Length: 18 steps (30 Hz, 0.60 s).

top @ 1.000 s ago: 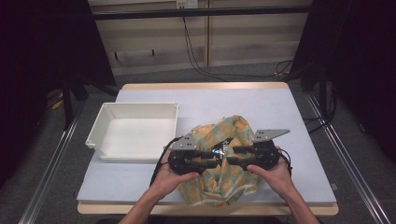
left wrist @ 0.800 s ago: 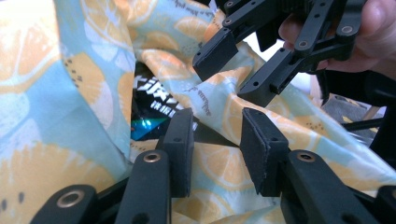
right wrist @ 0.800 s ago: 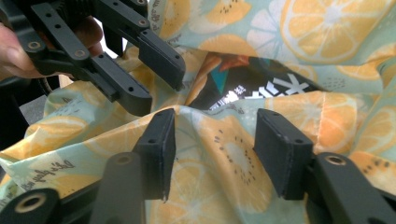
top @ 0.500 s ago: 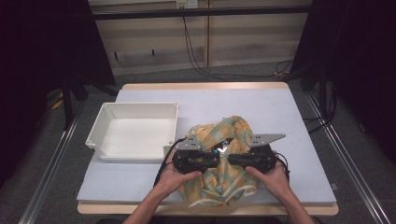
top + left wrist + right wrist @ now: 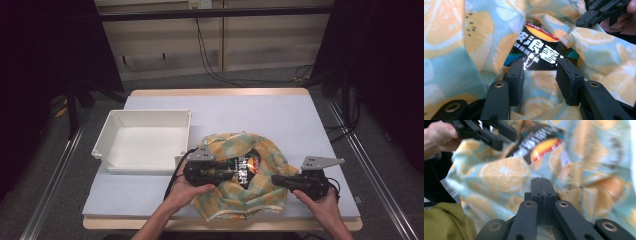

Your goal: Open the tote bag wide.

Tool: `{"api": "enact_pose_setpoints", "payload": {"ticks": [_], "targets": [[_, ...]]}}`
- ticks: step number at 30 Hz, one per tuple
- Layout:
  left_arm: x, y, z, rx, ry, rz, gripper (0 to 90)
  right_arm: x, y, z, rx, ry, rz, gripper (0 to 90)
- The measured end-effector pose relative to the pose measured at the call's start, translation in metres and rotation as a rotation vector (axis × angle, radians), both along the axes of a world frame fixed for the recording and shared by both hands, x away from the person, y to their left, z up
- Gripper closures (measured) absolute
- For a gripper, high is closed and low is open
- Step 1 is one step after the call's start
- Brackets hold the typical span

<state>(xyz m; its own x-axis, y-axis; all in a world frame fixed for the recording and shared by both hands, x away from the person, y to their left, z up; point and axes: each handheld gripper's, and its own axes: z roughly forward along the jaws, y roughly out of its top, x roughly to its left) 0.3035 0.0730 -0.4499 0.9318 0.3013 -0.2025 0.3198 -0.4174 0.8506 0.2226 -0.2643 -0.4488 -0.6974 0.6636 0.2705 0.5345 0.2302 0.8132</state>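
A cloth printed with orange slices (image 5: 225,202) lies bunched near the table's front edge. Its folds part around a black snack bag (image 5: 244,167) with white characters and a red-orange logo. My left gripper (image 5: 227,175) is open at the bag's left side. In the left gripper view the jaws (image 5: 539,72) stand apart just short of the bag (image 5: 536,51), with cloth (image 5: 456,50) under them. My right gripper (image 5: 276,180) is at the cloth's right edge. In the right gripper view its pads (image 5: 543,181) are pressed together, apparently pinching the cloth (image 5: 504,175).
A white plastic bin (image 5: 145,114) stands at the left of the pale blue table (image 5: 250,110), close to my left hand. The person's olive sleeve (image 5: 446,222) shows in the right gripper view. Bare table lies beyond the cloth and to its right.
My right gripper has moved right, away from the left one. The cloth has spread to the right and the black snack bag now shows. My left gripper has stayed near the middle.
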Motion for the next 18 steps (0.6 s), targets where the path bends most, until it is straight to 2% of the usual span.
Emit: {"api": "enact_pose_setpoints", "payload": {"ticks": [1, 6, 9, 11, 14, 15, 18], "targets": [[0.0, 0.0, -0.001, -0.008, 0.003, 0.001, 57.5, -0.006, -0.009, -0.004, -0.006, 0.015, -0.02, 90.0], [0.0, 0.0, -0.001, 0.002, -0.002, -0.007, 56.7, -0.019, -0.026, -0.014, -0.027, 0.046, -0.042, 90.0], [0.001, 0.001, -0.001, 0.003, -0.004, -0.005, 56.7, -0.021, -0.029, -0.017, -0.04, 0.056, -0.058, 90.0], [0.001, 0.001, -0.001, 0.001, -0.001, -0.002, 56.8, -0.02, -0.032, -0.021, -0.071, 0.066, -0.084, 90.0], [0.001, 0.002, 0.0, 0.009, 0.001, -0.003, 56.6, -0.019, -0.034, -0.022, -0.061, 0.072, -0.089, 90.0], [0.001, 0.002, 0.0, 0.009, 0.002, -0.003, 55.5, -0.02, -0.033, -0.02, -0.041, 0.073, -0.086, 90.0], [-0.001, 0.003, 0.006, 0.022, 0.002, -0.013, 54.6, -0.021, -0.03, -0.017, -0.027, 0.054, -0.071, 89.4]]}}
